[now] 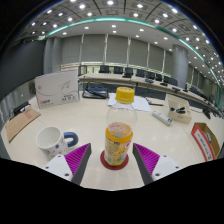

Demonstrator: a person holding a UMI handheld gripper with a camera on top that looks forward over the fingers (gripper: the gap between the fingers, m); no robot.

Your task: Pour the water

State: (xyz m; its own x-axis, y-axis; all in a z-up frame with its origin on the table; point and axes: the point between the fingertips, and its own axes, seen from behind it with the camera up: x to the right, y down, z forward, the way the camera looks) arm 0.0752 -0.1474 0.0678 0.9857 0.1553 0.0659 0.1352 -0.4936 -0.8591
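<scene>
Your gripper stands with its fingers apart, and the bottle rests upright on the table between them on a red coaster, gap at each side; nothing is gripped. The bottle's yellow cap appears on. The mug, left of the bottle, shows no visible contents. Judgement: pouring not begun; grasping, uncapping and tipping all remain.

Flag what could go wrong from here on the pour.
1. The bottle stands between the open fingers, not gripped; an off-centre close might tip it off its red coaster.
2. Its yellow cap looks still on, so nothing would pour yet.
3. The white mug sits off to the side; the carry could clip it.
</scene>
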